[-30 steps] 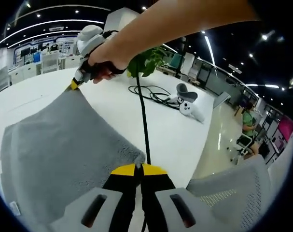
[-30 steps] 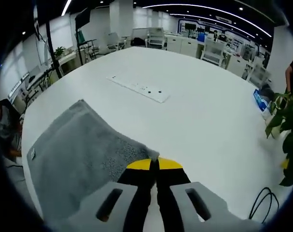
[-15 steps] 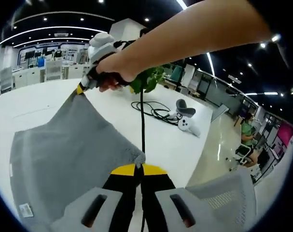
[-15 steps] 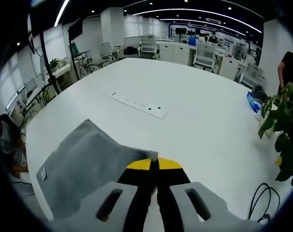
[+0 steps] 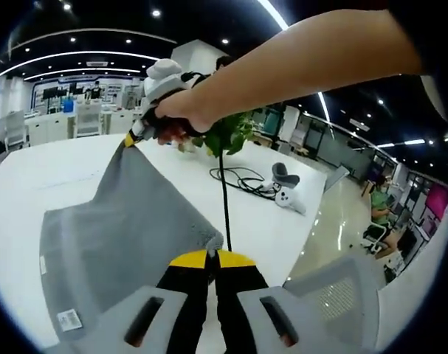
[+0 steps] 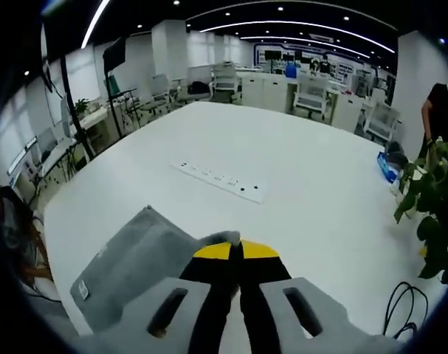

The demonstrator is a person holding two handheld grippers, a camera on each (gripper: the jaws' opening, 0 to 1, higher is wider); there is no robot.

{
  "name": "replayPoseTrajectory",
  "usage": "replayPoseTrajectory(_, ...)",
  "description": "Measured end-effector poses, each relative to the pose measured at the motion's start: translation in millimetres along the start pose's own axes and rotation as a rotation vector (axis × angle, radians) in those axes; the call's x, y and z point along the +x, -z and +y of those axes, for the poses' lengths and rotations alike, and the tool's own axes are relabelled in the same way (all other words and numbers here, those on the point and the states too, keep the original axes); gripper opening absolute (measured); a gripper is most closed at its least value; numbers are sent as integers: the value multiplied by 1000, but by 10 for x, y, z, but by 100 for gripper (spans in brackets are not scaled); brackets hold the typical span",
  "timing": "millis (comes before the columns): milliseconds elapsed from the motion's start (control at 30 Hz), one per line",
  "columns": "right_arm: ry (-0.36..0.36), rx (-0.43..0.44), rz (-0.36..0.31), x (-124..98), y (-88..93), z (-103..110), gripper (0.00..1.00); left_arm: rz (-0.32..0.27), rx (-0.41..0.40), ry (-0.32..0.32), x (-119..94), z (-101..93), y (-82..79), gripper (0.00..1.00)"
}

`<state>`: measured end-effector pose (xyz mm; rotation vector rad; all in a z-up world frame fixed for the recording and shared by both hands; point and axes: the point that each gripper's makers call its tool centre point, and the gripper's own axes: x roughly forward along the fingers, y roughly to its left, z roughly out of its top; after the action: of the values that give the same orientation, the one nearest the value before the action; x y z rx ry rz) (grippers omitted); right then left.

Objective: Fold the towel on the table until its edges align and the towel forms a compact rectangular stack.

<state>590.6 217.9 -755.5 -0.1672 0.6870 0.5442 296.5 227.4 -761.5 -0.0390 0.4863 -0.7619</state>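
The grey towel [image 5: 128,228] hangs lifted above the white table [image 5: 32,169], held by two corners so that it slopes down toward the table edge; a small white label [image 5: 69,319] shows near its low end. In the left gripper view, the left gripper [image 5: 212,257] has its yellow-tipped jaws pressed together on one towel corner. At the far upper corner the right gripper [image 5: 133,138] pinches the cloth too, with a person's hand [image 5: 181,118] wrapped around its white handle and a bare forearm reaching in from the upper right. In the right gripper view, the right gripper [image 6: 235,251] is clamped on the towel [image 6: 135,269] corner, and the cloth falls away to the lower left with a white tag [image 6: 80,290] near its low edge.

The table [image 6: 297,177] is broad, white and glossy. A long white power strip [image 6: 222,181] lies flat on it, well apart from the towel. In the left gripper view a black cable [image 5: 242,181] coils on the tabletop next to a white controller [image 5: 286,193], and a leafy green plant [image 5: 227,136] stands behind the hand, its thin dark stem running down toward the left gripper. The plant [image 6: 430,206] shows again at the right edge of the right gripper view.

Around the table is a large open office with white desks, chairs, pillars and long ceiling light strips. A grey mesh chair [image 5: 342,295] sits at the near table edge.
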Motion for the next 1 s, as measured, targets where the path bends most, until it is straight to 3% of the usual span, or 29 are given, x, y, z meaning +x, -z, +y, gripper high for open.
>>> replayPoseTrajectory(233, -6, 46, -3, 21, -123, 188, 0, -24, -7, -20, -214, 140, -47, 2)
replayPoseTrajectory(1000, -22, 114, 31, 370, -317, 822, 0, -43, -55, -99, -623, 626, 116, 2)
